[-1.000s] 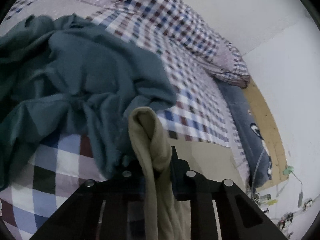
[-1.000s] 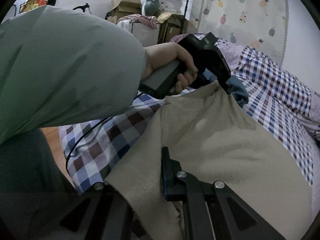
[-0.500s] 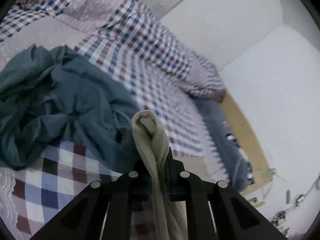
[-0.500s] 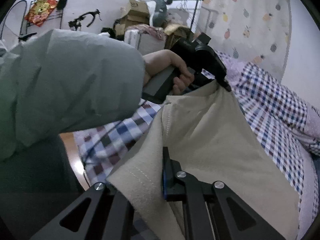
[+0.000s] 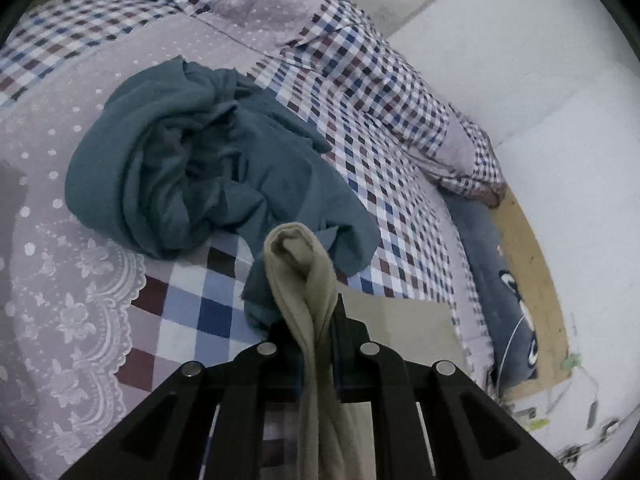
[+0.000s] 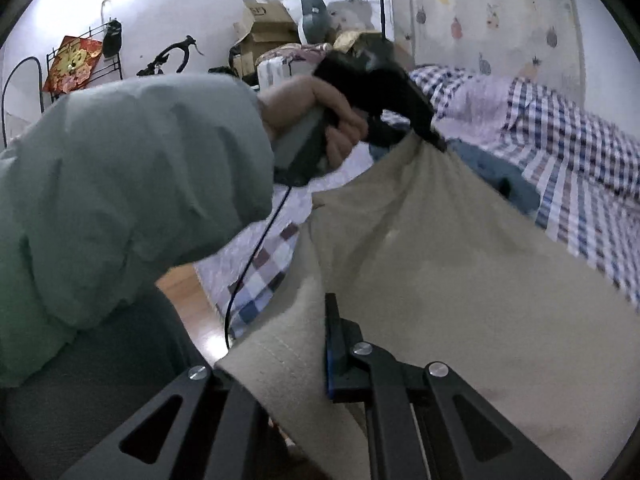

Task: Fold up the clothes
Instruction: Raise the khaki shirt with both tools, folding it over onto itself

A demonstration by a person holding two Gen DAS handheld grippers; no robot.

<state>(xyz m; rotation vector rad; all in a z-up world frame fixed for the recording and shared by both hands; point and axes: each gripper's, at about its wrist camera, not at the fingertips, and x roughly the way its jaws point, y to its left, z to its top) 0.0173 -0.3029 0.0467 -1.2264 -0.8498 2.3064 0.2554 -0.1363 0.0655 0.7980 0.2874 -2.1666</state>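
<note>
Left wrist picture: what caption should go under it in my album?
Left claw pinches a bunched beige garment above a crumpled teal garment on the checked bed.

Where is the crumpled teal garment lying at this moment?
In the left wrist view, the crumpled teal garment lies on the checked bed cover, left of centre, just beyond the beige cloth pinched in the left gripper.

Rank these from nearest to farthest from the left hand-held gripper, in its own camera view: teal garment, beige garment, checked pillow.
1. Beige garment: clamped in the left hand-held gripper.
2. Teal garment: crumpled just ahead, left.
3. Checked pillow: far right, by the wall.
</note>
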